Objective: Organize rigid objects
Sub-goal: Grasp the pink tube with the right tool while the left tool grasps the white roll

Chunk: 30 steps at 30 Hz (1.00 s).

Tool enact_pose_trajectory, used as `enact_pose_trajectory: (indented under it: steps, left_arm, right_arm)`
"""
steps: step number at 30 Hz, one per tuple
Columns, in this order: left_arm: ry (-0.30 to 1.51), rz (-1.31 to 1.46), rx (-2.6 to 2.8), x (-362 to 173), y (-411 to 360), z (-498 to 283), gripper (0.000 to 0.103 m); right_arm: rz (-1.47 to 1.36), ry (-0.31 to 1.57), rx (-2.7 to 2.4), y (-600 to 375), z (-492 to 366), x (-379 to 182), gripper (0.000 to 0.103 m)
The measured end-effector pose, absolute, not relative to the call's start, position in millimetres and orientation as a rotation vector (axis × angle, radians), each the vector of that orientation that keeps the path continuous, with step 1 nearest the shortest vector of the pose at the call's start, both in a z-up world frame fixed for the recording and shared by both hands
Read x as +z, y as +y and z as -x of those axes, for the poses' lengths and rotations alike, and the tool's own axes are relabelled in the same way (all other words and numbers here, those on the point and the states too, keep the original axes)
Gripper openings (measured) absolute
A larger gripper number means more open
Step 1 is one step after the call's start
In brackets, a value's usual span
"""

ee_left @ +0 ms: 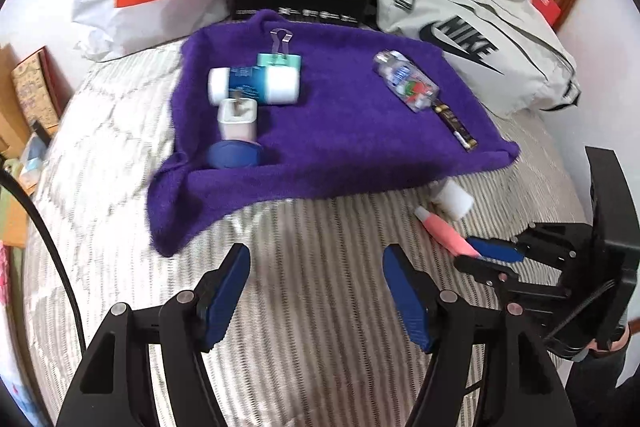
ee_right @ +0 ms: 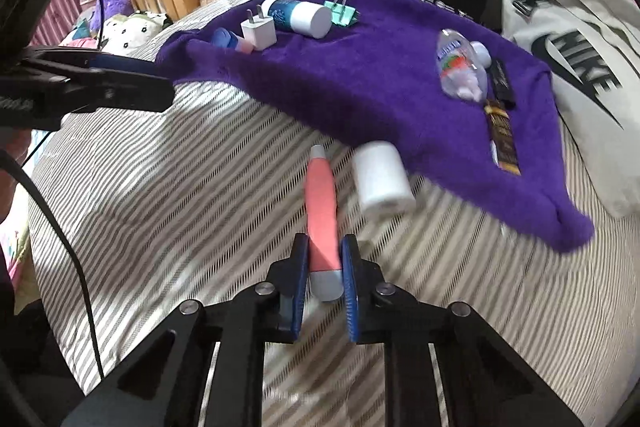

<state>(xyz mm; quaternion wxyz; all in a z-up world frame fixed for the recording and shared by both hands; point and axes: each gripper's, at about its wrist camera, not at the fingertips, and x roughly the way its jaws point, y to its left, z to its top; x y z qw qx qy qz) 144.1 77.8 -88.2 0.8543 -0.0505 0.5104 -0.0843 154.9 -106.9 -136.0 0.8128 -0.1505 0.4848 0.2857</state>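
The right gripper (ee_right: 325,269) had its jaws clamped on the pink tube (ee_right: 321,215), low over the striped bed (ee_right: 180,195) (near the purple towel (ee_right: 360,67), probably its destination); the left gripper (ee_left: 316,291) stood open, empty.

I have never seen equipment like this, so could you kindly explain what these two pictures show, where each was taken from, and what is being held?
A person holds two hand-held grippers, each with a camera looking along its fingers. In the left view, the left gripper is open and empty over the striped bed. In the right view, the right gripper is shut on a pink pen-like tube; a white cylinder lies beside it. On the purple towel lie a white charger plug, a blue-and-white bottle, a teal binder clip and a clear bottle.
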Motion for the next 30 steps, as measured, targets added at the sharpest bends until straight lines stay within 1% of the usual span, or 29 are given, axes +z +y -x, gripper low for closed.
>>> enact_pose_trajectory:
  steps: [4, 8, 14, 17, 22, 23, 24, 27, 28, 30]
  left_arm:
    - [1.06, 0.089, -0.27, -94, 49, -147, 0.067]
    - [1.059, -0.024, -0.304, -104, 11, -148, 0.067]
    - [1.079, -0.06, -0.355, -116, -36, -161, 0.067]
    - [1.073, -0.071, -0.34, -121, -49, -167, 0.067]
    - [1.038, -0.076, -0.282, -128, -55, -169, 0.066]
    - [1.029, -0.075, -0.277, -129, -54, -168, 0.063]
    - [1.02, -0.075, -0.269, -129, -53, -169, 0.052]
    - [1.011, -0.065, -0.265, -130, -50, -173, 0.035]
    - [1.012, -0.066, -0.269, -130, -49, -174, 0.03]
    - [1.017, -0.047, -0.281, -129, -45, -175, 0.03]
  right_arm:
    - [0.268, 1.075, 0.564, -138, -141, -135, 0.017]
    - [0.244, 1.101, 0.495, -170, -133, -135, 0.016]
    - [0.176, 1.114, 0.396, -210, -133, -135, 0.016]
    - [0.109, 1.113, 0.376, -221, -136, -135, 0.016]
    - [0.135, 1.097, 0.352, -216, -135, -136, 0.016]
    - [0.14, 1.093, 0.347, -215, -135, -136, 0.016]
    - [0.142, 1.091, 0.344, -213, -136, -137, 0.016]
    - [0.148, 1.087, 0.336, -212, -134, -136, 0.016]
    - [0.155, 1.086, 0.333, -211, -135, -136, 0.017]
    - [0.179, 1.083, 0.329, -206, -137, -137, 0.018]
